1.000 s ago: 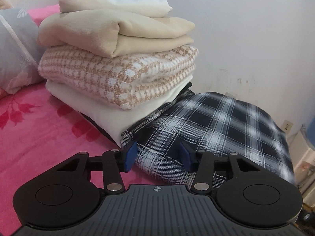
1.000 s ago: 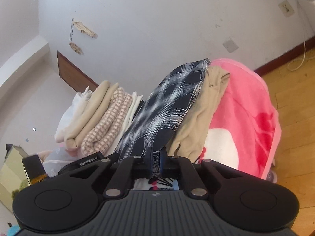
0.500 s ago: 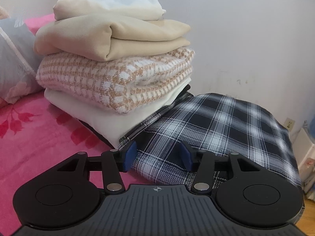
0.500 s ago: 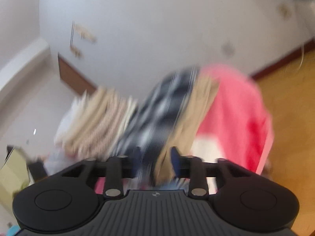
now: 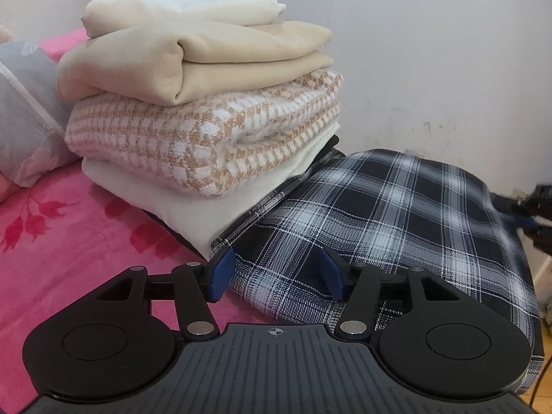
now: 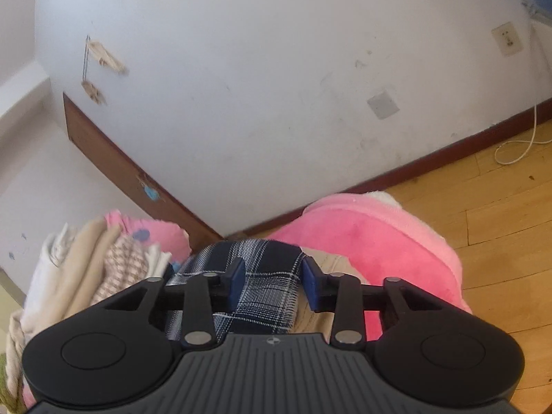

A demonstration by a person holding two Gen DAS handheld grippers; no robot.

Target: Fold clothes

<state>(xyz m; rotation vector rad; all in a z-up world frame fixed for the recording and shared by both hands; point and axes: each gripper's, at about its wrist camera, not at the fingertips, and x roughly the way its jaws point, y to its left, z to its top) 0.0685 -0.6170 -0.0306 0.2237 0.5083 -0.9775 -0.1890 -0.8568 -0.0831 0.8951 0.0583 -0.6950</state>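
Note:
A folded dark plaid garment lies on the pink blanket beside a stack of folded clothes. My left gripper hovers at the plaid garment's near corner. Its jaws are opening, and the pads do not press on the cloth. My right gripper is at the garment's other end. Its jaws are closing with the plaid edge between them, the pads still apart. In the left wrist view the right gripper shows blurred at the right edge.
A beige garment lies under the plaid one. A grey floral pillow rests left of the stack. The white wall runs close behind the bed. Wooden floor with a white cable lies beyond the bed's edge.
The right gripper swept across to the plaid garment's far end, went from shut to apart, and now shows in the left wrist view. The left jaws widened a little.

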